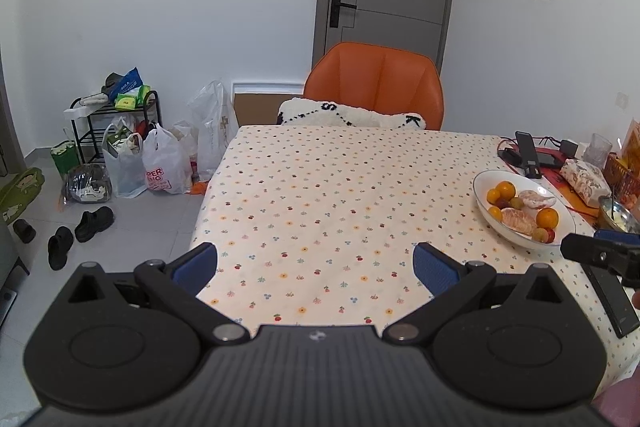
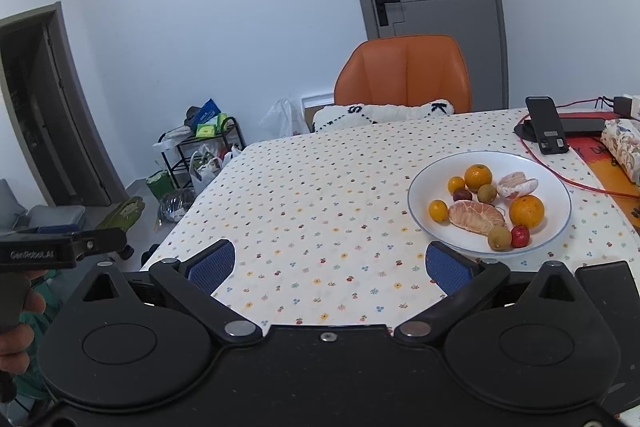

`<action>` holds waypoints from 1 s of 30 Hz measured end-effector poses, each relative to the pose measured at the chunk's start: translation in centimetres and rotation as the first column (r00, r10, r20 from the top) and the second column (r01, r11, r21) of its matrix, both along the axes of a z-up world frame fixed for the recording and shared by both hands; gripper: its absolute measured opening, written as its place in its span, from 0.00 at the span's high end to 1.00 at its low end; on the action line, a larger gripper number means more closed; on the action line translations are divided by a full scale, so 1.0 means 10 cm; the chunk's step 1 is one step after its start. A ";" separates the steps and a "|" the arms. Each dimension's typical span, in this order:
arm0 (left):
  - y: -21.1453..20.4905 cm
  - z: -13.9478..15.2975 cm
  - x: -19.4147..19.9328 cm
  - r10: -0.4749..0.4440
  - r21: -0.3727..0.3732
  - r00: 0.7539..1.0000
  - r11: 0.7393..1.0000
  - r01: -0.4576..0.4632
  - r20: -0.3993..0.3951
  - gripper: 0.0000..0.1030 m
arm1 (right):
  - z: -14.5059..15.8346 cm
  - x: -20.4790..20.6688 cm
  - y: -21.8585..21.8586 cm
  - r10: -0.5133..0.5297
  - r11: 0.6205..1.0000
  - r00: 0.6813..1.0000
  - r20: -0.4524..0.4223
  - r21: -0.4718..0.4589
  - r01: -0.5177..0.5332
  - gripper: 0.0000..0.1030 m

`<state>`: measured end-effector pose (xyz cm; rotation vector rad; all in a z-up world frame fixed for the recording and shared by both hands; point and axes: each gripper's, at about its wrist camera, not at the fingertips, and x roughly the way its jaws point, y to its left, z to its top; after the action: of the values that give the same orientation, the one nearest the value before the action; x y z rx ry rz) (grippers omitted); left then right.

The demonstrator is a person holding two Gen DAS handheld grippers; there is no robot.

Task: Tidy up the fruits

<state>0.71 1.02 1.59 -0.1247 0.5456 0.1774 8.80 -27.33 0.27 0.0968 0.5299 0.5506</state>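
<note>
- The left hand-held gripper (image 1: 316,267) and the right hand-held gripper (image 2: 331,265) are both wide open and empty, above the surface (image 2: 320,195).
- The fruits (image 2: 486,205) lie in a white bowl (image 2: 424,183) on the surface, near the right one.

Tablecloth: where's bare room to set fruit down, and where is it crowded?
Free: the wide stretch of tablecloth left of the white plate, running from both open grippers, left and right, back to the orange chair. Crowded: the right side past the plate, with the phone stand, red cable and floral pouch.
</note>
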 end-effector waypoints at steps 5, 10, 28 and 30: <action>-0.01 0.00 0.00 -0.014 -0.002 1.000 1.000 0.014 -0.006 0.00 | 0.03 -0.02 0.02 -0.003 1.000 1.000 -0.002 0.000 0.003 0.00; 0.02 -0.02 -0.01 -0.012 -0.011 1.000 1.000 0.012 -0.013 0.00 | 0.02 -0.01 0.04 -0.006 1.000 1.000 -0.027 -0.007 0.005 0.00; 0.02 -0.05 0.02 -0.026 -0.021 0.999 0.999 0.025 -0.034 0.00 | -0.02 0.01 0.07 -0.014 1.000 0.999 -0.038 -0.022 0.013 0.00; 0.02 -0.05 0.01 -0.028 -0.021 0.999 0.999 0.027 -0.034 0.00 | -0.02 0.01 0.07 -0.015 1.000 0.999 -0.038 -0.021 0.014 0.00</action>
<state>0.84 1.22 1.06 -0.1341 0.5826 0.1472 8.89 -26.66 0.02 0.0919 0.5714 0.5297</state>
